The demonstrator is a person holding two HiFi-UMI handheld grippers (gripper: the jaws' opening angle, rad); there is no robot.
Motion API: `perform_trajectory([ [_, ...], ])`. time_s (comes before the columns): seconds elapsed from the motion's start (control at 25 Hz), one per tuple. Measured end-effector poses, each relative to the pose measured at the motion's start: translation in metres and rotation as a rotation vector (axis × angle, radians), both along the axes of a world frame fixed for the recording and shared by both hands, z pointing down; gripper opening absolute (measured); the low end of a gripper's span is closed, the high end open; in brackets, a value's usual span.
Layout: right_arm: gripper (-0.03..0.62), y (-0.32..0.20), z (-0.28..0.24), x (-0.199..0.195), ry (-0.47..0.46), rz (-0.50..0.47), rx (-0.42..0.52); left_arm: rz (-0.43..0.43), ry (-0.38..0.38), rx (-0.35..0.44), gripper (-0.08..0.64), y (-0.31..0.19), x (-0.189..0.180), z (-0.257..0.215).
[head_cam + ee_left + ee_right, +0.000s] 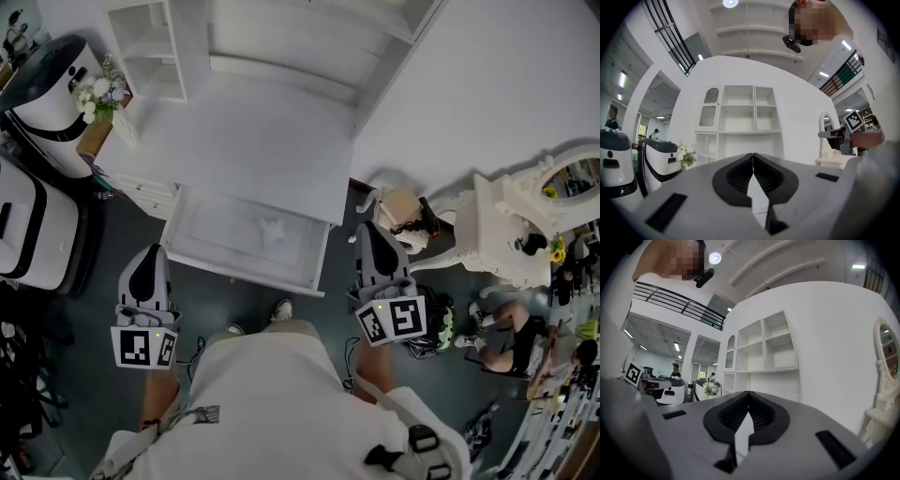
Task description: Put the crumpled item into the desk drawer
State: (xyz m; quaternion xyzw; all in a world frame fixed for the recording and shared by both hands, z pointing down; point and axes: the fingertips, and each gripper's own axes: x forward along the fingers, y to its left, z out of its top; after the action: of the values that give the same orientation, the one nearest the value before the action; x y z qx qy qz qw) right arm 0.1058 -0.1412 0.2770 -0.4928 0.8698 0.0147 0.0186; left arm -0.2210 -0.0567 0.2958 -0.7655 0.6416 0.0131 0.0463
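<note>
Claws both shut, nothing in either. Left claw [150, 258] is held level off the drawer's left front corner, clear of it. In the left gripper view its black ribbed pads [738, 176] meet along one seam with nothing between them. Right claw [368, 234] is level just off the drawer's right end. The right gripper view shows its jaws together too, empty.

Crumpled white item [272, 230] lies inside the open white drawer [234, 274], on its floor, a little right of centre. Neither claw touches it. The drawer stands out from under the white surface [253, 141], toward the person.

Small bunch of white flowers [98, 92] sits at the surface's left end, with a white open shelf unit [150, 47] at the rear. Rounded black-and-white machine [47, 94] stands to the left. Ornate white dressing table with oval mirror [534, 202] stands at the right. Person's white shoe [281, 309] is on the dark floor just below the drawer front.
</note>
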Motion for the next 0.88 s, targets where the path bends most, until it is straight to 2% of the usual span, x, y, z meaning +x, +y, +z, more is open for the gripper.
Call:
perform_trajectory([
  [0.88, 0.011, 0.062, 0.021, -0.017, 0.036, 0.049, -0.027, 0.062, 0.031, -0.026, 0.015, 0.040, -0.011, 0.029],
])
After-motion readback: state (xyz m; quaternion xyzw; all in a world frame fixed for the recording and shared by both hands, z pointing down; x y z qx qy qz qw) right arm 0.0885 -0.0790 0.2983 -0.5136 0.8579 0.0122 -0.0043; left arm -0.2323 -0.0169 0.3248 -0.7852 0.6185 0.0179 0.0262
